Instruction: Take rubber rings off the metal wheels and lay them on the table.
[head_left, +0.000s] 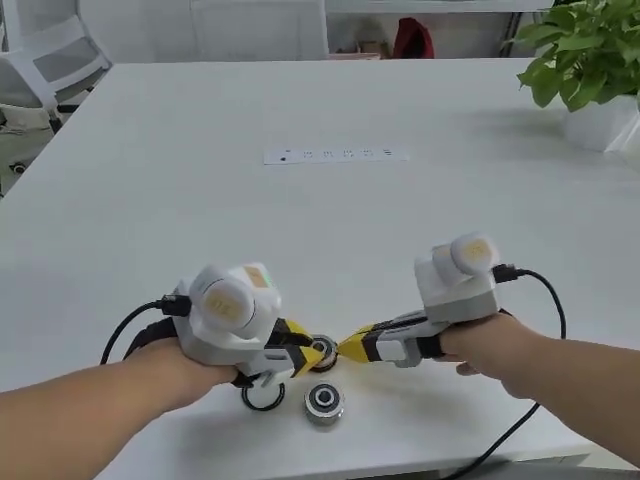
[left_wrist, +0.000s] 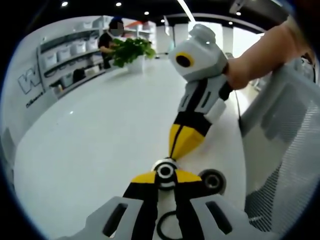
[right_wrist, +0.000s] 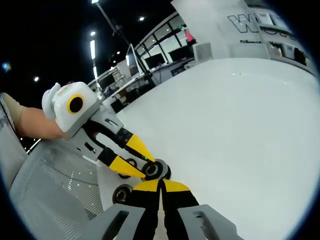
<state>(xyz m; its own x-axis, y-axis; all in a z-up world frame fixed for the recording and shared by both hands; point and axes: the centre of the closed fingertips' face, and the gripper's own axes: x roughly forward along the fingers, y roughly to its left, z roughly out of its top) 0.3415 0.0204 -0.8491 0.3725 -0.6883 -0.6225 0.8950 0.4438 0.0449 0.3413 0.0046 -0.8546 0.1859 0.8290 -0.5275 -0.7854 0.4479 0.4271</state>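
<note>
"Metal wheel (head_left: 322, 353) first: where have you got it?"

"Near the front edge of the white table (head_left: 200, 200), between my two grippers. My left gripper (head_left: 306, 354) is clamped on it, one yellow fingertip on each side. In the left gripper view it sits right at the tips."

"And the other side?"

"My right gripper (head_left: 347, 347) has its jaws squeezed together to a point. That point meets the wheel's rim from the opposite side. I cannot tell whether any rubber is pinched there."

"Anything loose on the table?"

"A second wheel (head_left: 324, 400) lies flat just in front of the held one, nearer the edge. It looks dark around its rim in the left gripper view. A black rubber ring (head_left: 262, 398) lies flat beside it, partly under the body of my left gripper and apart from that second wheel."

"Further out?"

"A white power strip (head_left: 337, 155) lies mid-table, well apart from the work. A potted plant (head_left: 585, 60) in a white pot stands at the far right corner. A white chair (head_left: 50, 60) stands beyond the far left side. In the left gripper view a person (left_wrist: 106, 42) stands by shelves behind the plant."
</note>
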